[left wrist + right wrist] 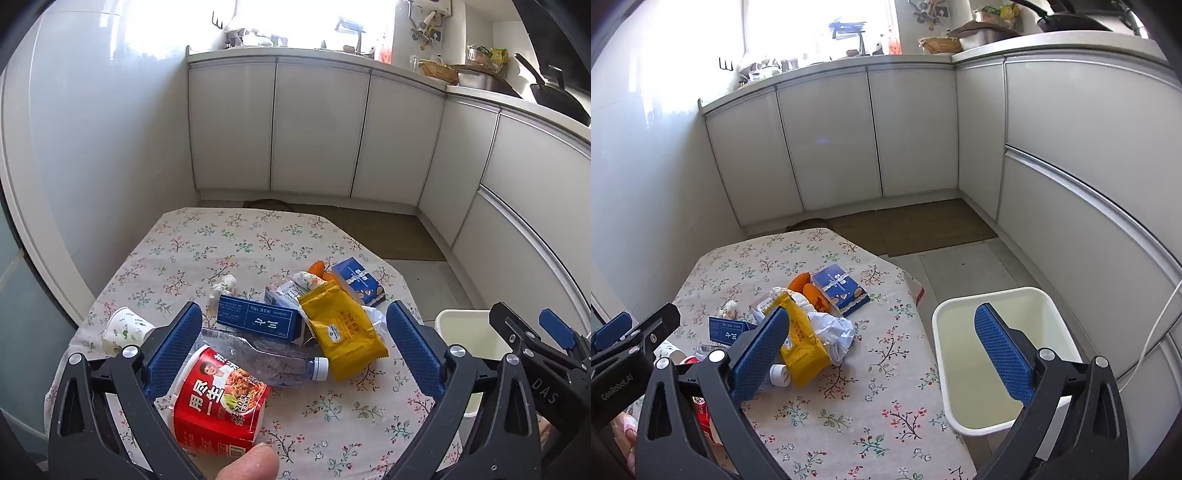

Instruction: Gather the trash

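Note:
A heap of trash lies on the flowered tablecloth [229, 243]: a red noodle cup [218, 402] on its side, a clear plastic bottle [273, 358], a yellow snack bag [343, 332], a blue carton [258, 321], a blue box [358, 282], orange peel [317, 267], a paper cup [125, 330] and a crumpled tissue [225, 286]. My left gripper [293, 308] hovers open over the cup and bottle, holding nothing. My right gripper [882, 312] is open and empty, between the heap and the white bin [960, 314]. The yellow bag [805, 347] and a white wrapper [834, 332] lie by its left finger.
The bin stands on the floor against the table's right edge, with nothing visible inside. White kitchen cabinets [831, 140] run along the back and right. A brown mat [923, 225] lies on the floor behind the table. A thumb [251, 461] shows at the bottom of the left wrist view.

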Demonstrator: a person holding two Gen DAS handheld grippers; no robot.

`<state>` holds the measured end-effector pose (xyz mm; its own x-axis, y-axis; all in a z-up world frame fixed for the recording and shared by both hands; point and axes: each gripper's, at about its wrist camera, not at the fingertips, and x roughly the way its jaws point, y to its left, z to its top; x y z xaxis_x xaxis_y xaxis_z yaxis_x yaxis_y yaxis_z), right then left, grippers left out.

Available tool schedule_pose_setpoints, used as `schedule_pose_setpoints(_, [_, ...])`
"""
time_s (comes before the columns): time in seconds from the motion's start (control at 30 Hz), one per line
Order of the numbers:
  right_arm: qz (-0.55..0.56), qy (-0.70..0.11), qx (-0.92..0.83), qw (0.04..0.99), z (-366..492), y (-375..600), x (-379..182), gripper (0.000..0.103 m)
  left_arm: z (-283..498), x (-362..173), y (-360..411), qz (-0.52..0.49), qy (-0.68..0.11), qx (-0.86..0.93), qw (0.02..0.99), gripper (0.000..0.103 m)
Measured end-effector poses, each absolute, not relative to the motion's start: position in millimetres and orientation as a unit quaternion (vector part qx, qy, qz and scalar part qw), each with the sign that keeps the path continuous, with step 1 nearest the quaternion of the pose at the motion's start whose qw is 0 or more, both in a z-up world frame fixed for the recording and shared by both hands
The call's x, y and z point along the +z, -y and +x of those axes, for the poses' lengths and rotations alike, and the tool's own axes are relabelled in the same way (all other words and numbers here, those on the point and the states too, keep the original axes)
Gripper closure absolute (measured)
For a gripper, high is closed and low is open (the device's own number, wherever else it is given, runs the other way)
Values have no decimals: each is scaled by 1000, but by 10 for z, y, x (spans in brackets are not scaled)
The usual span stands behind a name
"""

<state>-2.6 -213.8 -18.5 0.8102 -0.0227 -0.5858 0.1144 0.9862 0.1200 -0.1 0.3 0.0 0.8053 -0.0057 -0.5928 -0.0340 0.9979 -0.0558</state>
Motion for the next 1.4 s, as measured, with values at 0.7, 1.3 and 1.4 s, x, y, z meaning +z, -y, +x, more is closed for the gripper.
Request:
schedule_pose_setpoints(0.7, [80,-312,-34,946,-19,2134,-212,5,-4,-86,32,-37,-323,12,946,7])
schedule_pose_setpoints(1.3, [80,-314,-34,945,-22,2134,-204,5,10,-90,16,-40,-326,13,944,7])
schedule_pose_setpoints(1.4, [79,-315,-34,945,-15,2115,-239,6,19,-104,15,-41,-328,14,944,7])
